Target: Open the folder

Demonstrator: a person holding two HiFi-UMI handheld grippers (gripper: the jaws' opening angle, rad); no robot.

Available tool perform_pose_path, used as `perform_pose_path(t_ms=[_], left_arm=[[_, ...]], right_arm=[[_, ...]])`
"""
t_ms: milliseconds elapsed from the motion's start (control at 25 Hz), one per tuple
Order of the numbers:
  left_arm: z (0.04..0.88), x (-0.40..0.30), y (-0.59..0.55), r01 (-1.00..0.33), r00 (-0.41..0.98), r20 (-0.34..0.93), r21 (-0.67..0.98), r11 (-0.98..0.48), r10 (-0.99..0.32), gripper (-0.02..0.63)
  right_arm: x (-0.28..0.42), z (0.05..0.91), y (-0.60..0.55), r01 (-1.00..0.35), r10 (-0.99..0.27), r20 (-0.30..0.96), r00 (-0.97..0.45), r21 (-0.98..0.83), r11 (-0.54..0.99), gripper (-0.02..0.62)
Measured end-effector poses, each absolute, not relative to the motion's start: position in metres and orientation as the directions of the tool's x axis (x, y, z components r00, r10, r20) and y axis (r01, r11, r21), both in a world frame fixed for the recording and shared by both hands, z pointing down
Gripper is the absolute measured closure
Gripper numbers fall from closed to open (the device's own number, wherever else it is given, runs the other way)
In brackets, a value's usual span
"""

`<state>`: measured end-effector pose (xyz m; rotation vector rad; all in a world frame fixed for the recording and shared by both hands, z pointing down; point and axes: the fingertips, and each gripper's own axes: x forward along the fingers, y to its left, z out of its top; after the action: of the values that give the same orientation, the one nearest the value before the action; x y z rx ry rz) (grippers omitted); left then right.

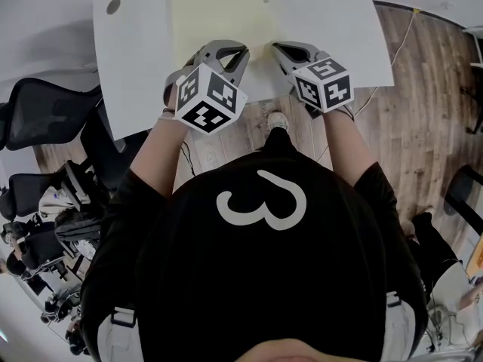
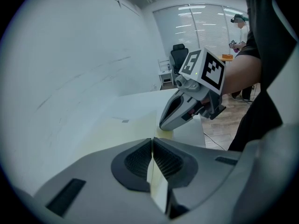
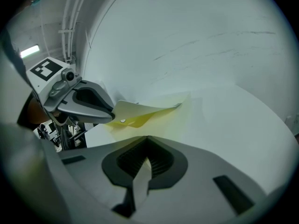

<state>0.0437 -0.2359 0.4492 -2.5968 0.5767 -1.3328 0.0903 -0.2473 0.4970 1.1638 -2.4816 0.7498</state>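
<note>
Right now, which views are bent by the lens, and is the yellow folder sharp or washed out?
Head view: even light, table edges bowed by the wide lens, folder pale but sharp. Left gripper view: dark round vignette, strong curving, bright windows behind, near jaws soft. Right gripper view: same vignette; the folder's lifted corner is sharp and clearly yellow.

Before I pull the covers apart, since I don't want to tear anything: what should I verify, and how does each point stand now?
1. Left tongs shut on a sheet of the flat pale yellow translucent folder: ok.
2. Right tongs shut on a folder sheet: ok.
3. The two tongs hold different covers: cannot tell.
4. Cover corner by the left tongs raised off the white table: ok, shown in the right gripper view.
5. Rest of the folder lying flat on the table: ok in the head view.
</note>
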Motion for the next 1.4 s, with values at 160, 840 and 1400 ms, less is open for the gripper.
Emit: perform_pose_path(t_ms=[160,840,1400], left_arm=[[0.449,0.043,-0.236,-0.271,0.524,0.745,-0.314,-0.91,-0.413,0.583],[0.446,0.042,-0.235,-0.292,0.491,0.757,-0.323,-0.9,-0.431,0.584],[0.43,0.038,-0.236,-0.35,0.48,0.752,-0.308,-0.885,-0.452,0.583]], right_arm=[[0.09,0.497,-0.247,-0.772,-0.613,0.473,-0.632,-0.323,0.547,0.572],[0.088,0.498,-0.245,-0.757,-0.574,0.502,-0.647,-0.33,0.564,0.572],[0.085,0.499,-0.244,-0.716,-0.501,0.525,-0.688,-0.381,0.584,0.572]])
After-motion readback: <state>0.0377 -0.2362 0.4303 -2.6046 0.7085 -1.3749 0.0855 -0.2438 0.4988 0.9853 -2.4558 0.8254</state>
